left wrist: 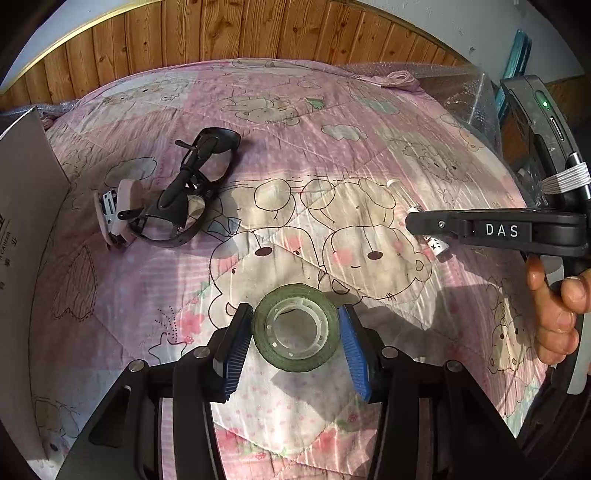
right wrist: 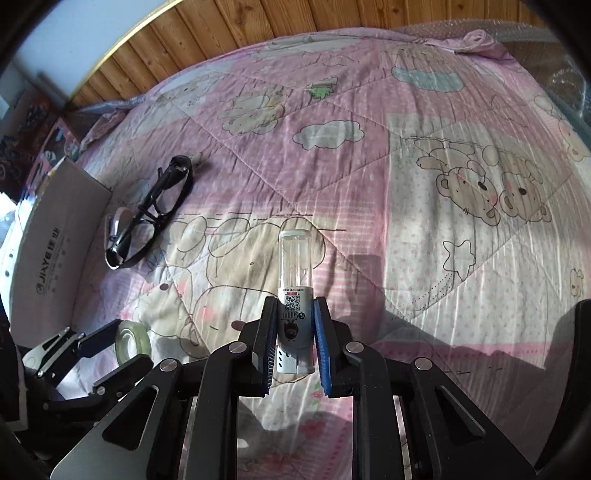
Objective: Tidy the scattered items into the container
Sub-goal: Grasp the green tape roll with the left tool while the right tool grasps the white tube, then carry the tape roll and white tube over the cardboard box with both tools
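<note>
A green tape roll [left wrist: 295, 326] lies flat on the pink cartoon quilt [left wrist: 280, 122], and my left gripper [left wrist: 294, 312] has both blue pads against its sides. My right gripper [right wrist: 294, 302] is shut on the labelled base of a small clear-capped bottle [right wrist: 294, 258], which points away along the fingers. The left wrist view shows that bottle [left wrist: 397, 188] partly hidden behind the right gripper's black finger. Black glasses [left wrist: 192, 188] lie folded at the left, touching a small pink and white object [left wrist: 114, 210]. The cardboard box [left wrist: 26, 221] stands at the far left edge.
A person's hand [left wrist: 554, 314] holds the right gripper's handle. Wooden wall panelling [left wrist: 258, 33] runs behind the bed. Bubble wrap [left wrist: 454, 88] lies at the far right corner. From the right wrist, the box [right wrist: 55, 240] stands left of the glasses [right wrist: 151, 218], with the tape roll [right wrist: 129, 341] below.
</note>
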The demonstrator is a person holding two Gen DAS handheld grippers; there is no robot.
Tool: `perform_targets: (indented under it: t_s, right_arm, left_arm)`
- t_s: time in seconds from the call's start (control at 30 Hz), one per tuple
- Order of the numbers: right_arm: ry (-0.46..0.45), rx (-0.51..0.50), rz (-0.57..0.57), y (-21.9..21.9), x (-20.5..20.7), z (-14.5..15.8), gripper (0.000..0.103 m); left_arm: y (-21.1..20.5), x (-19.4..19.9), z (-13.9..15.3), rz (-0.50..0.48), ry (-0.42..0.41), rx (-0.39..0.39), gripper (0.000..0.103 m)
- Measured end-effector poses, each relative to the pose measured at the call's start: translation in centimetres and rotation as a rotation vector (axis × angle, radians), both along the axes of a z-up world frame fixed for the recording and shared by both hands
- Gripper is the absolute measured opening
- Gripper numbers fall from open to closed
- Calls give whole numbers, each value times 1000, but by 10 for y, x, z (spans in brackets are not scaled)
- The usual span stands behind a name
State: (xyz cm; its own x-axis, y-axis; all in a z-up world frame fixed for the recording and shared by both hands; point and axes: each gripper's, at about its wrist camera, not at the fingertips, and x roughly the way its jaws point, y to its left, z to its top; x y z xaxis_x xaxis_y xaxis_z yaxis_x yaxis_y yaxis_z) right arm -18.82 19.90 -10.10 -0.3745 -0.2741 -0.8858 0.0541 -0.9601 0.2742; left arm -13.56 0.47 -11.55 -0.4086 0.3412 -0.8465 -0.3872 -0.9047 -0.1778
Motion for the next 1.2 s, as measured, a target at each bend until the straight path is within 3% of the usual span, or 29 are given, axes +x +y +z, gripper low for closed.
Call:
perform_targets:
  t_s: [0.2,0.47,0.87,1.2]
  right_arm:
    - [18,-56,-5,-5,15,10,20]
    - [49,-18,7,-24,38,16,20]
    - [121,48,92,-82,83,28,20]
    - [131,64,86,-97,98,34,20]
  left_arm:
    - [-7,7,16,12,0,-8,49]
    - [-24,23,31,38,-11,-45,49]
    - [-63,49,65,68,22,-5,49]
    - [-92,64,76,93,32,24,49]
